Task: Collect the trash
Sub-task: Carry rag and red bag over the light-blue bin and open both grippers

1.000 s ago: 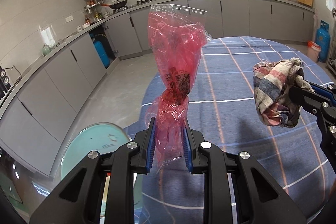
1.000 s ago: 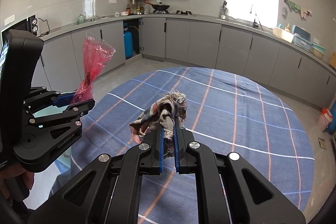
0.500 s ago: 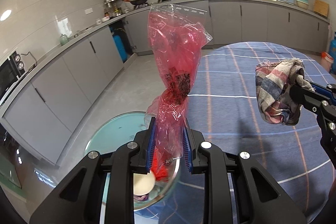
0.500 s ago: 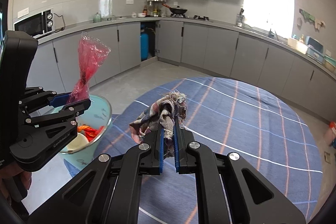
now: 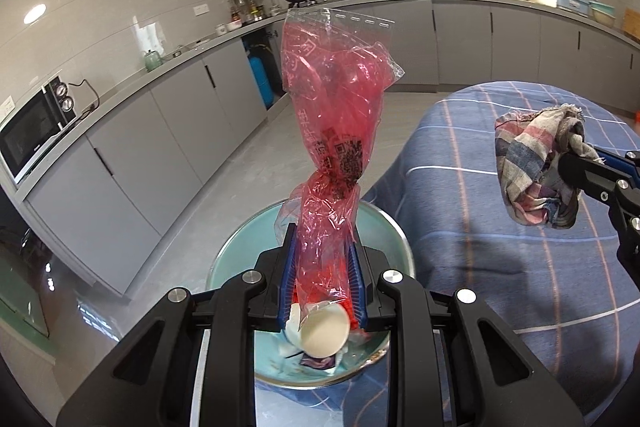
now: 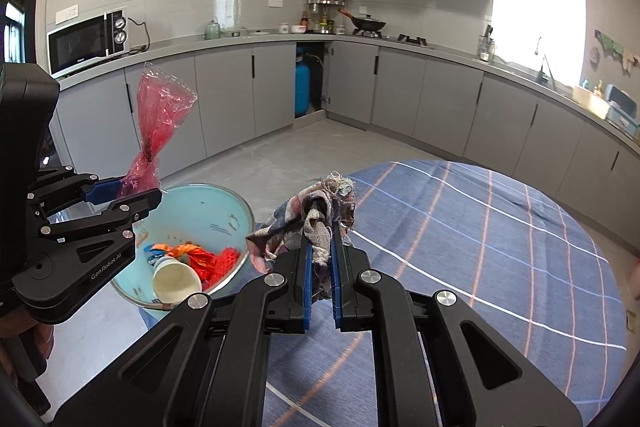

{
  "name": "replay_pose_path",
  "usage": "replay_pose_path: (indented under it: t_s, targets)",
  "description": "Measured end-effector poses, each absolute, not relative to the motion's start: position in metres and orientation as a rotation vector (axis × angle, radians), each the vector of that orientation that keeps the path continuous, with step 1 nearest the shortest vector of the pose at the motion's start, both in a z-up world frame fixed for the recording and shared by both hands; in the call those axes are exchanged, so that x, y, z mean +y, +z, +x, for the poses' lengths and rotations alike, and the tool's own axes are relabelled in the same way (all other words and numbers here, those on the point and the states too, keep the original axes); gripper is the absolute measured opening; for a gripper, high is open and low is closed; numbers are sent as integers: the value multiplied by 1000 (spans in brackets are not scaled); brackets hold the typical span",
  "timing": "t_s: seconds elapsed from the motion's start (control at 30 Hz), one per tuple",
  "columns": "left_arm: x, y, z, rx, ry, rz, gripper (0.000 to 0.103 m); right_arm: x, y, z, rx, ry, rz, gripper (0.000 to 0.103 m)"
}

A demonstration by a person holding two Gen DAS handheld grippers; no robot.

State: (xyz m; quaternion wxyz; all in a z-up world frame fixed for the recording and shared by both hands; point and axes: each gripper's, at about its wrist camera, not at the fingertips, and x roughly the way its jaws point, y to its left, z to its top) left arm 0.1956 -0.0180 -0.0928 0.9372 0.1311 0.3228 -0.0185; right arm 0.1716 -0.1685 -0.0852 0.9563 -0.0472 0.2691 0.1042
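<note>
My left gripper (image 5: 322, 263) is shut on a crumpled red plastic bag (image 5: 336, 115) that stands up from the fingers. It hangs over the open light-blue trash bin (image 5: 236, 247), which holds a white paper cup (image 5: 324, 333) and red scraps. In the right wrist view the left gripper (image 6: 128, 193), the red bag (image 6: 158, 119), the bin (image 6: 216, 203) and the cup (image 6: 176, 279) show at the left. My right gripper (image 6: 320, 267) is shut on a striped, frayed cloth (image 6: 312, 223) above the table edge; the cloth also shows in the left wrist view (image 5: 536, 171).
A round table with a blue plaid cloth (image 6: 480, 247) lies to the right of the bin. Grey kitchen cabinets (image 6: 400, 95) run along the far wall, with a microwave (image 6: 86, 41) on the counter and a blue tank (image 6: 303, 89) in an open cabinet.
Both grippers have swung left, off the table toward the bin. The bin now lies directly under my left gripper and its contents show. Both grips are unchanged.
</note>
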Motion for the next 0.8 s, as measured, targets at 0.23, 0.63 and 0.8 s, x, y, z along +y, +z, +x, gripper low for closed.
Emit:
replay_pose_path:
  t_s: [0.23, 0.63, 0.8]
  targets:
    - [1, -95, 195, 668, 1, 262, 23, -153, -85, 177, 546, 243, -105, 9]
    - [25, -92, 196, 672, 55, 261, 23, -129, -78, 190, 533, 298, -117, 9]
    - [34, -92, 198, 673, 74, 257, 23, -116, -78, 195, 534, 331, -128, 9]
